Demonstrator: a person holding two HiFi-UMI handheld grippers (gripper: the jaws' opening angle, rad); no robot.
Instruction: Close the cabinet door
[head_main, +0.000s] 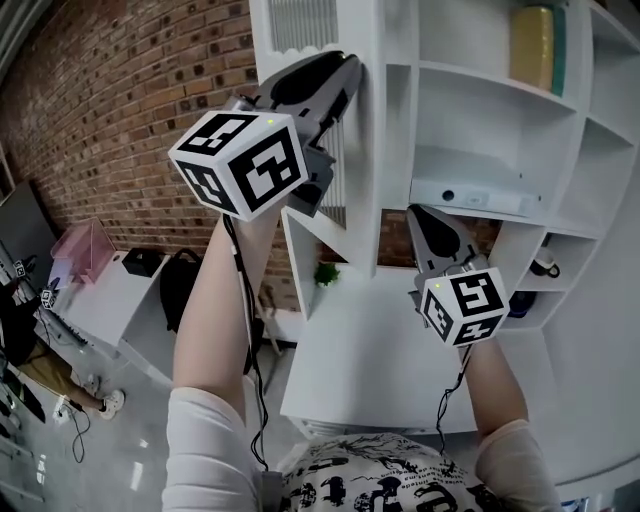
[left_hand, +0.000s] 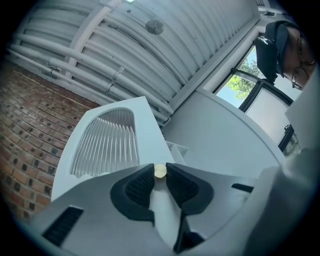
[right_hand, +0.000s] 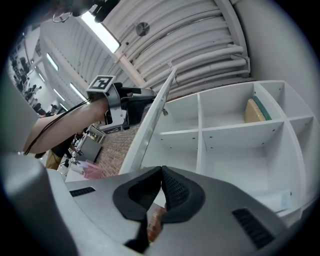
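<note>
The cabinet door (left_hand: 145, 125) stands open, swung out from the left edge of the white cabinet (right_hand: 200, 130). In the head view it shows almost edge-on, with its ribbed glass pane (left_hand: 107, 142) facing away from the shelves. The left hand-held gripper (left_hand: 160, 169) is raised to the door's free edge. Its jaws are closed on the small brass knob (left_hand: 160, 172), and a dark pad (left_hand: 140, 187) presses against each side of it.

The right hand-held gripper (right_hand: 161, 170) hangs lower, in front of the open shelves and apart from the door. Its jaws are together, tips touching, with nothing between them. It points into the cabinet's compartments, most of them bare.

A yellow-green block (right_hand: 256, 110) stands upright in an upper compartment, against that compartment's right wall. A pale flat device (head_main: 470, 195) lies on a middle shelf, just above the right hand-held gripper in the head view. A small green plant (head_main: 327, 272) shows below the door's lower edge — what it stands on cannot be made out. A brick wall (head_main: 130, 90) runs behind the door, to the cabinet's left.
</note>
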